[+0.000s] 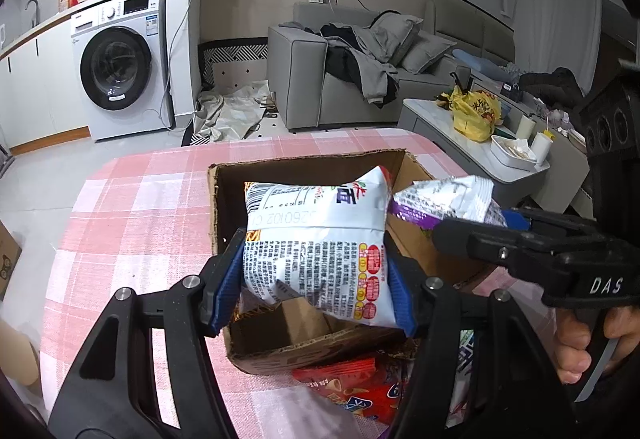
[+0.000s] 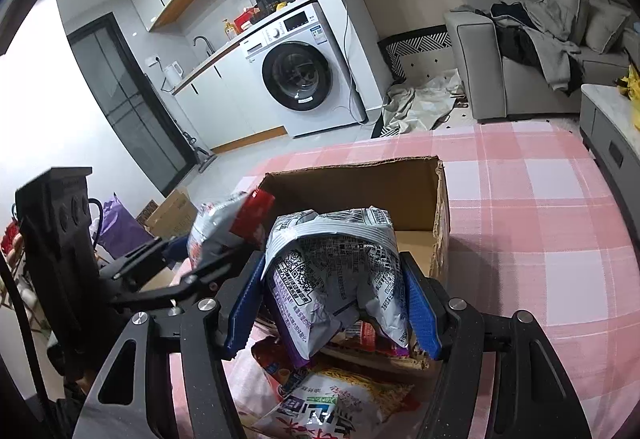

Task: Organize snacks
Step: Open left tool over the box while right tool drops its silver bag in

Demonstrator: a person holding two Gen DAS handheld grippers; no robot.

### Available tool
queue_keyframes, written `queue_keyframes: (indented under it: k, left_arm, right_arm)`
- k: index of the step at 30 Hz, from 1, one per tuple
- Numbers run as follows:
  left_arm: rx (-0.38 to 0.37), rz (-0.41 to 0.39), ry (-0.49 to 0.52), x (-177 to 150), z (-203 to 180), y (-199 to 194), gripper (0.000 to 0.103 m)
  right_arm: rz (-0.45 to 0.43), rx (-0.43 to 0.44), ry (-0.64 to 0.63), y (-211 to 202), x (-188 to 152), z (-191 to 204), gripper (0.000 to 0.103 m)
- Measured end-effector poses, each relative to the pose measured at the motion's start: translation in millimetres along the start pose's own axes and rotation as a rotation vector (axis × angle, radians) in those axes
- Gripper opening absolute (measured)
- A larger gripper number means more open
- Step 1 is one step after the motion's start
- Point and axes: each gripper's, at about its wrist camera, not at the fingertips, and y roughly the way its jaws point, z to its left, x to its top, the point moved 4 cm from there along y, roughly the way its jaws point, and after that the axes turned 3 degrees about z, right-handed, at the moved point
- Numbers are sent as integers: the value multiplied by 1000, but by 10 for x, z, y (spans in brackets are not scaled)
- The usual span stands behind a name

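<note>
An open cardboard box [image 1: 308,165] stands on the pink checked tablecloth [image 1: 132,207]; it also shows in the right wrist view [image 2: 440,223]. My left gripper [image 1: 316,281] is shut on a white noodle packet [image 1: 316,239] held over the box's near side. My right gripper [image 2: 334,305] is shut on a silver and purple snack bag [image 2: 332,271] at the box's near edge. That bag [image 1: 444,199] and the right gripper [image 1: 520,247] show at the right of the left wrist view. The left gripper's packet [image 2: 224,227] shows at the left of the right wrist view.
Loose snack packets lie on the table before the box: a red one [image 1: 352,387] and a yellow noodle packet [image 2: 332,403]. Beyond the table are a washing machine [image 1: 120,67], a grey sofa [image 1: 360,71] and a low white table [image 1: 480,143] with a yellow bag.
</note>
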Motion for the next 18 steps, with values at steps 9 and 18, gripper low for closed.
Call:
queue_keyframes:
  k: [9, 18]
  left_arm:
    - [5, 20, -3, 18, -19, 76, 61]
    - [22, 18, -34, -49, -25, -90, 91]
  right_arm:
    - [10, 14, 2, 87, 40, 6, 74]
    - [-39, -7, -3, -177, -15, -40, 100]
